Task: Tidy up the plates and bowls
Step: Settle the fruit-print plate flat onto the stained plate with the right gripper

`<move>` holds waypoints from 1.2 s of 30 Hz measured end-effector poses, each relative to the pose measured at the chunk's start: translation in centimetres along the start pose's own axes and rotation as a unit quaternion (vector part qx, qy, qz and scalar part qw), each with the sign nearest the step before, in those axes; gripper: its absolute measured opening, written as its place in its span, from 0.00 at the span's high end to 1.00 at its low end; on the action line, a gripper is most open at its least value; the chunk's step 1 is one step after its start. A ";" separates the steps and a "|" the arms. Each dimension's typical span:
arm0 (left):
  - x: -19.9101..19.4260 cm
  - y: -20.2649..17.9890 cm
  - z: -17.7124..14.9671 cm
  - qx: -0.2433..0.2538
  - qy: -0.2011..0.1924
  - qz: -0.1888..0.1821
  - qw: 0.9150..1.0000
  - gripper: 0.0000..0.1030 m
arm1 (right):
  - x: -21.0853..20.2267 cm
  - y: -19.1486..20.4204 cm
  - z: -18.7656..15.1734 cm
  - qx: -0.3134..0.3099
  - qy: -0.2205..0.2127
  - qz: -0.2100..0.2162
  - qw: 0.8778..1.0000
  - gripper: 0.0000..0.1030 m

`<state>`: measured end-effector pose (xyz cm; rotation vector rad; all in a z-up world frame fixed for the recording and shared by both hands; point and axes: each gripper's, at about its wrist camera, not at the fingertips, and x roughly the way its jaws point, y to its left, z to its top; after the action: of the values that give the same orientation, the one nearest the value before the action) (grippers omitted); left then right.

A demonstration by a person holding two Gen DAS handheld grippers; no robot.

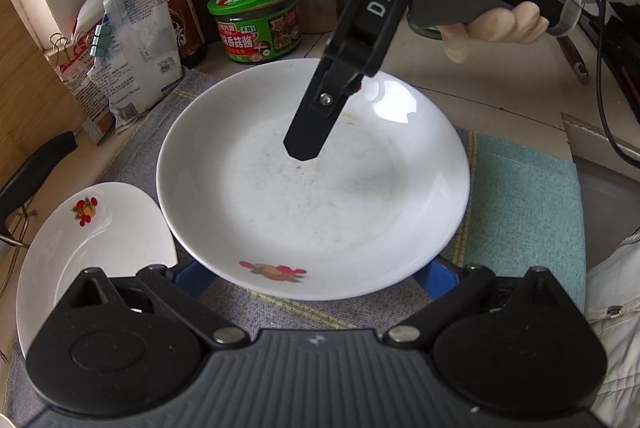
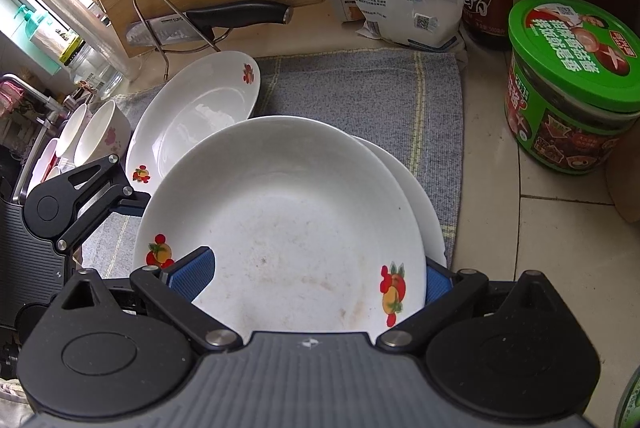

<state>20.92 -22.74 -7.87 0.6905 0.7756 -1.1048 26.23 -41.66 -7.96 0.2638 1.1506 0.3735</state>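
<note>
In the right wrist view's lower centre, the right gripper [image 2: 308,278] has its jaws clenched across the near rim of the top plate [image 2: 280,220], which sits over a second plate [image 2: 424,196] on the grey cloth [image 2: 360,88]. Lower it level so the rims nest. The left gripper [image 1: 308,274] waits with jaws released at the plate's near edge, and a third plate [image 2: 192,116] lies beyond, upper left.

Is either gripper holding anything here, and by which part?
The right gripper pinches the top plate at its near rim. The left gripper is open, holding nothing.
</note>
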 end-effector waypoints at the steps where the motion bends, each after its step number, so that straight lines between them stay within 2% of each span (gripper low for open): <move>1: 0.0 0.1 0.0 -0.004 0.004 0.000 1.000 0.02 | 0.0 0.0 0.0 0.000 0.000 0.000 1.000 0.00; 13: 0.4 0.4 0.0 -0.018 0.024 0.008 1.000 0.03 | 0.1 -0.1 0.1 0.001 -0.001 0.002 1.000 0.00; 24: 0.7 0.6 0.5 -0.014 0.042 0.012 0.999 0.03 | -0.1 -0.1 -0.1 0.002 0.001 0.005 1.000 0.00; 36: 0.3 0.7 0.3 -0.001 0.043 0.012 0.999 0.03 | -0.6 -0.5 -0.3 0.008 -0.005 0.010 1.000 0.00</move>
<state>21.69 -22.95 -7.86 0.7475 0.8404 -1.0571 25.85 -42.33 -7.74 0.2910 1.1426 0.3812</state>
